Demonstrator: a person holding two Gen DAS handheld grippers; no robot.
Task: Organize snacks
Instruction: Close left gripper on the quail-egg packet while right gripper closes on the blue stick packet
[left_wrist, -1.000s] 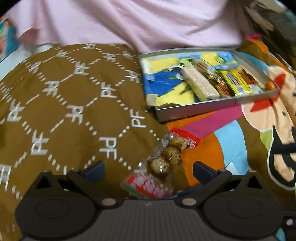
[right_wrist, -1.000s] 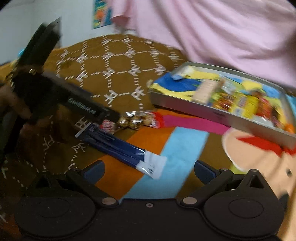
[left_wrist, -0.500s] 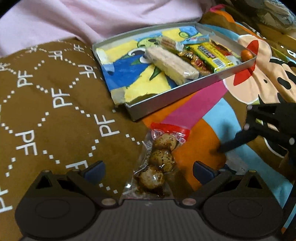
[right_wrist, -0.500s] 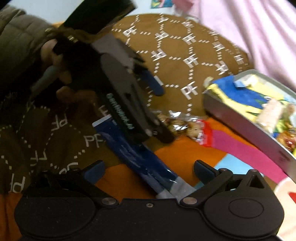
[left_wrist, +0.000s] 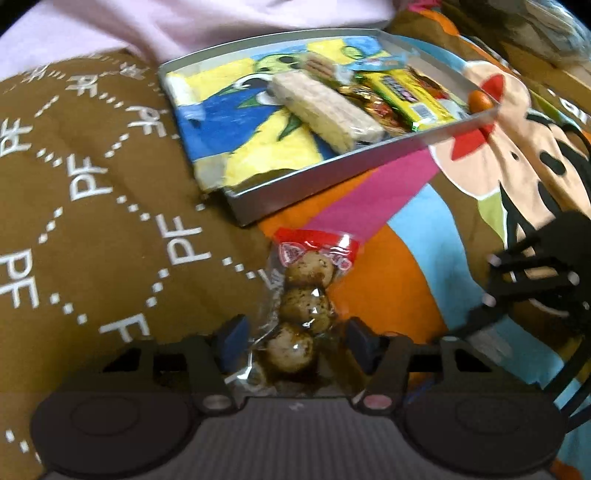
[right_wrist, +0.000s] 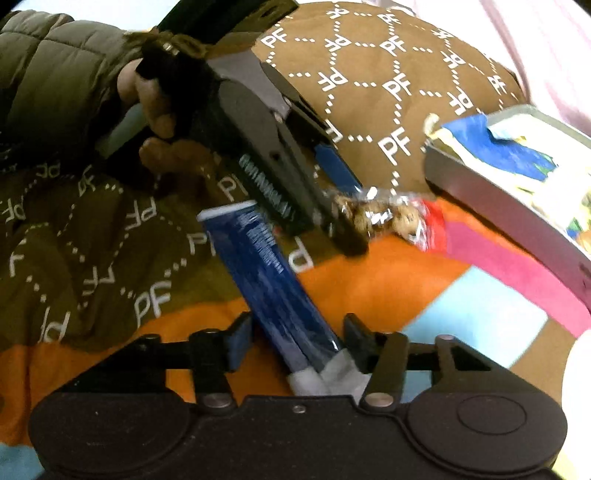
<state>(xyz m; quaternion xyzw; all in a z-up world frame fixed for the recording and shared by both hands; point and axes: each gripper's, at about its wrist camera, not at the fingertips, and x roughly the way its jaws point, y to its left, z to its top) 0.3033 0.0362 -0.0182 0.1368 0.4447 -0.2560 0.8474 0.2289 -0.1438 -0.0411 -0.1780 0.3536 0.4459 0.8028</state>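
Observation:
A clear packet of three brown speckled balls with a red end (left_wrist: 304, 291) lies on the quilt. My left gripper (left_wrist: 295, 341) is open, its fingers on either side of the packet's near end. The packet also shows in the right wrist view (right_wrist: 388, 218), with the left gripper (right_wrist: 343, 206) around it. A long blue packet (right_wrist: 273, 280) lies on the quilt. My right gripper (right_wrist: 295, 341) is open with its fingers on either side of the blue packet's white end. A grey metal tray (left_wrist: 332, 177) further off holds several wrapped snacks.
The tray (right_wrist: 491, 195) sits to the right in the right wrist view. The quilt has a brown patterned part (left_wrist: 92, 192) and bright cartoon patches (left_wrist: 424, 258). A pink cloth (left_wrist: 184, 26) lies behind the tray. The right gripper (left_wrist: 517, 295) shows at the right of the left wrist view.
Both grippers have moved in over their packets and their jaws have narrowed around them. The left one slid forward along the ball packet, the right one onto the blue packet's end.

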